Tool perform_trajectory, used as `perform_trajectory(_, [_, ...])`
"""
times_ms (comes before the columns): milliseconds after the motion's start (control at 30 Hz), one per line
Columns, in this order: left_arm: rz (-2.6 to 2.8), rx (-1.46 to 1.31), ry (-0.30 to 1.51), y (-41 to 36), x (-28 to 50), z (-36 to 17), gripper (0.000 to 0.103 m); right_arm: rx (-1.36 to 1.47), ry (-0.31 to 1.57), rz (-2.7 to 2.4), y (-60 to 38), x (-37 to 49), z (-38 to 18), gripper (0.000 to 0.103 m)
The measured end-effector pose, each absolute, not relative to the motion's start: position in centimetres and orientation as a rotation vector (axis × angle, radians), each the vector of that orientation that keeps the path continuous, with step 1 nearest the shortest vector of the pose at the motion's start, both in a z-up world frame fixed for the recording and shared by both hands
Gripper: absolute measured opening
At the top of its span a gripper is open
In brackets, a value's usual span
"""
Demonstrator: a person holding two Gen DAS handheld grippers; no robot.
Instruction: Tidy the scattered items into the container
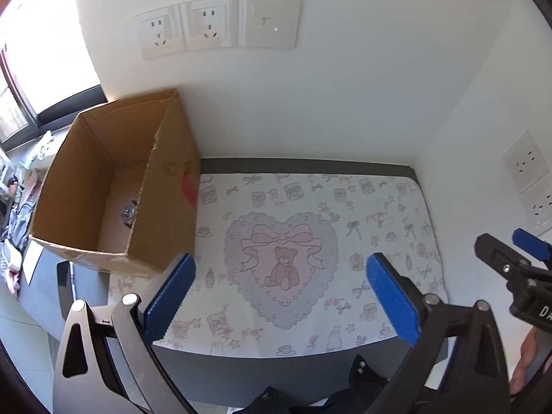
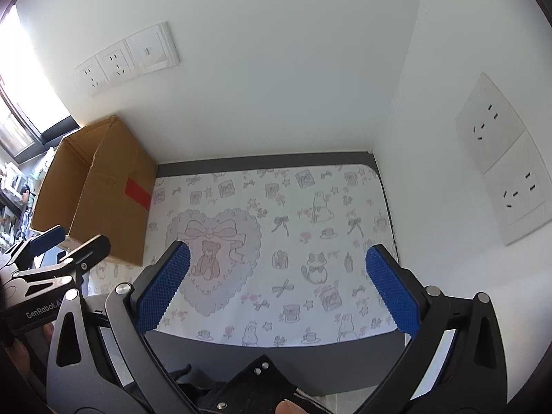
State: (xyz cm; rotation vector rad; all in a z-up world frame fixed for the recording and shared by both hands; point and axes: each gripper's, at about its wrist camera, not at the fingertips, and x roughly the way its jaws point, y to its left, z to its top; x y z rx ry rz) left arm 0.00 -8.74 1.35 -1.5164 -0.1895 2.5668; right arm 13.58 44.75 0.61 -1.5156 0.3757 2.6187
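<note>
An open cardboard box (image 1: 162,186) stands at the left end of the table, on the edge of a white printed mat (image 1: 345,214). A small metallic item (image 1: 127,212) lies on its floor. The box also shows in the right wrist view (image 2: 117,207). No loose items lie on the mat (image 2: 310,214). My left gripper (image 1: 281,296) is open and empty, held above the mat's front edge. My right gripper (image 2: 276,289) is open and empty over the mat's front. Each gripper shows at the edge of the other's view.
White walls with power sockets (image 1: 214,24) close the back and right side (image 2: 500,158). A window (image 1: 31,69) and a cluttered floor lie to the left. A dark flat object (image 1: 67,283) lies in front of the box.
</note>
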Motion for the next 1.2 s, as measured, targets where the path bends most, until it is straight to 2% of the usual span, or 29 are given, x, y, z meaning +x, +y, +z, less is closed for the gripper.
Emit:
perform_trajectory(400, [2.553,-1.498,-0.216,-8.5,-0.8,2.1,0.099,-1.529,0.358,2.64,44.2,13.8,1.0,0.103])
perform_trajectory(900, [2.631,-1.567,-0.074,-8.0,-1.1,2.1,0.099,-1.547,0.383,2.638,44.2,14.1,0.7,0.103])
perform_trajectory(1200, [2.667,-1.542,-0.097,-8.8,-0.6,2.4,0.099,-1.559,0.387,2.64,44.0,14.2,0.5,0.103])
